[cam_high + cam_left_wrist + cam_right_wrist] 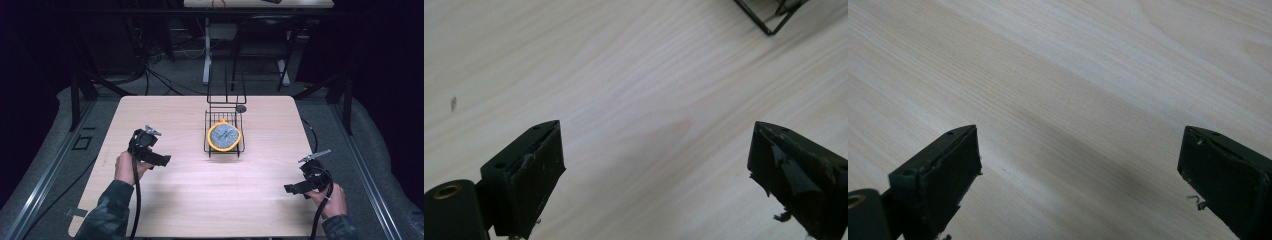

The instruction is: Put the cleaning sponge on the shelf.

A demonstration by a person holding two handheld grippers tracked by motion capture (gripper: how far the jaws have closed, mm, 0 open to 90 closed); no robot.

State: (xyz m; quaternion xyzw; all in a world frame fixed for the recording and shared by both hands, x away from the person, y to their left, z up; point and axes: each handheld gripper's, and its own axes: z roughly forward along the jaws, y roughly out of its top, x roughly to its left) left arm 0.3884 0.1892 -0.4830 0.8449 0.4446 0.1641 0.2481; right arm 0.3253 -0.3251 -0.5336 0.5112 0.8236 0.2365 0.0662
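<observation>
Both the left gripper (161, 160) and right gripper (291, 189) hover released over the surface (165, 200), flanking a wire basket (224, 145) holding an orange-rimmed grey pad (224, 135).

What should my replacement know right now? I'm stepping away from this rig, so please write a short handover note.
Left hand-held gripper: open, empty, above bare table, left of the wire basket.
Right hand-held gripper: open, empty, over the table's near right part.
The grey round pad with the orange rim lies in the wire basket at mid-table.
Done: nothing gripped at this moment.
Left: probably reach for the pad or basket; the left gripper is nearer.
</observation>
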